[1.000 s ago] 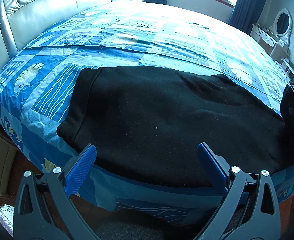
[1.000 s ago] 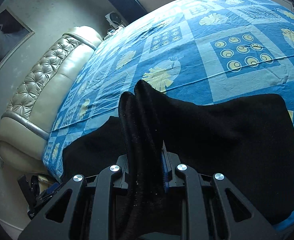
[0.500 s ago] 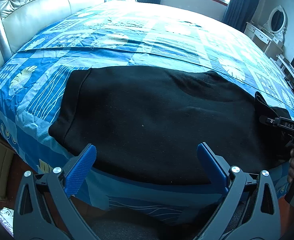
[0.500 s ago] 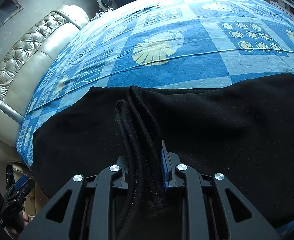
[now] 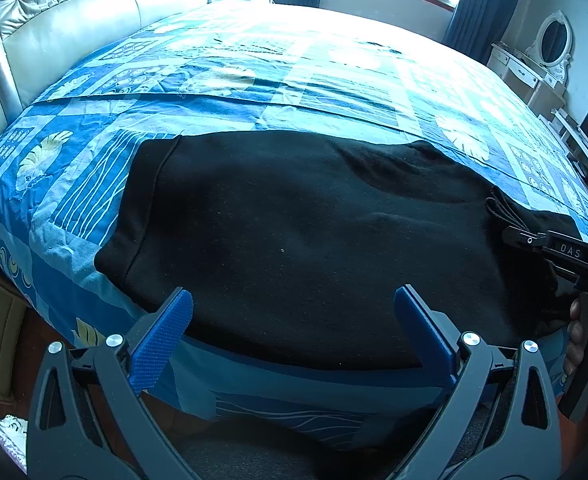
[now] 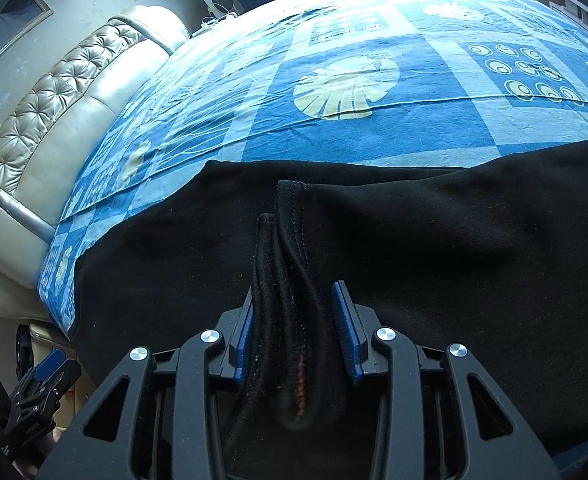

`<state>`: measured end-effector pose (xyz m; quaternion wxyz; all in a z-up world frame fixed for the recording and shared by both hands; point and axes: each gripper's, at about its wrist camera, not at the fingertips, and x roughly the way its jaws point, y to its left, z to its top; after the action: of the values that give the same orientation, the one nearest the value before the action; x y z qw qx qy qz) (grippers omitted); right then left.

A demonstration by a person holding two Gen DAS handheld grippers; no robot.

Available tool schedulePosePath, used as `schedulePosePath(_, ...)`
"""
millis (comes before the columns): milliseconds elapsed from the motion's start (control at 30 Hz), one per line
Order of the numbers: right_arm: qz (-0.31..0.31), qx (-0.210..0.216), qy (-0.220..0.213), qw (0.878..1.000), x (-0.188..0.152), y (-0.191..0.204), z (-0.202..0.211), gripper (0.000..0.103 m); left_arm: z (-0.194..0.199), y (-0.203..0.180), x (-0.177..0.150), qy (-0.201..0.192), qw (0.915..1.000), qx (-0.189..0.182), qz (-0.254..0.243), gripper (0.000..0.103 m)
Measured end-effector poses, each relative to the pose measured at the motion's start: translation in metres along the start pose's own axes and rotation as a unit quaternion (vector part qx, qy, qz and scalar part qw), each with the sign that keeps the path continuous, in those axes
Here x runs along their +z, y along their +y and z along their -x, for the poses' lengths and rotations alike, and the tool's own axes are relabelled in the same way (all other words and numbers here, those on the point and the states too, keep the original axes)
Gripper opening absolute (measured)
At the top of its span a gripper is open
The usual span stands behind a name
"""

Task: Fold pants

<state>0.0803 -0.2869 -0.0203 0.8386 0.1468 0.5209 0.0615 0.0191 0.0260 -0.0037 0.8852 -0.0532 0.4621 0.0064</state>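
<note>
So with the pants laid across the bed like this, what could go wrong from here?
The right gripper is opening around a bunched hem of the black pants; the layers could spring apart and spoil the fold. The pants' near edge lies at the edge of the bed, so a tug might drag them off. The left gripper hangs open, pinning nothing if the cloth shifts.

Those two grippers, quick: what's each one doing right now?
Left gripper: wide open, holding nothing, above the black pants.
Right gripper: jaws opening; bunched pants edge between them, right pad already clear.
</note>
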Motion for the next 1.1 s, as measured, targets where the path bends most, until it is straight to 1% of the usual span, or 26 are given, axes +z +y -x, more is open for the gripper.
schedulePosePath(133,-0.004,0.024,0.009,1.000,-0.005,0.006,-0.002,0.039,0.000,0.000,0.000,0.001,1.0000,0.000,0.001,0.101)
schedulePosePath(267,0.003,0.023,0.008,1.000,-0.009,0.012,-0.003,0.041,0.000,0.001,0.000,0.000,1.0000,0.000,0.001,0.101)
schedulePosePath(433,-0.003,0.029,0.006,1.000,-0.013,0.015,-0.002,0.046,0.000,0.001,0.000,0.000,1.0000,0.000,0.001,0.101)
schedulePosePath(733,-0.005,0.034,0.006,0.999,-0.019,0.019,-0.006,0.050,0.000,0.001,0.000,0.000,1.0000,0.001,0.001,0.101)
schedulePosePath(767,-0.008,0.038,0.007,0.999,-0.019,0.017,-0.008,0.051,0.000,0.001,0.000,0.000,1.0000,0.001,0.001,0.101)
schedulePosePath(833,-0.016,0.051,0.009,0.999,-0.019,0.014,-0.012,0.056,0.000,0.001,0.000,0.000,1.0000,0.001,0.000,0.101)
schedulePosePath(867,-0.017,0.055,0.010,0.998,-0.019,0.013,-0.013,0.057,0.000,0.001,0.000,0.001,1.0000,0.001,0.000,0.101)
schedulePosePath(933,-0.021,0.063,0.008,0.998,-0.017,0.013,-0.008,0.057,0.000,0.001,0.000,0.001,1.0000,0.000,-0.002,0.101)
schedulePosePath(1000,-0.032,0.090,0.005,0.995,-0.015,0.009,0.003,0.057,0.001,0.002,0.000,-0.001,1.0000,0.000,-0.002,0.101)
schedulePosePath(1033,-0.040,0.104,-0.002,0.994,-0.014,0.005,0.012,0.057,0.002,0.003,0.001,-0.001,1.0000,0.000,-0.002,0.101)
schedulePosePath(1100,-0.044,0.113,-0.027,0.992,-0.011,-0.004,0.036,0.057,0.002,0.004,0.001,0.000,1.0000,-0.001,0.001,0.101)
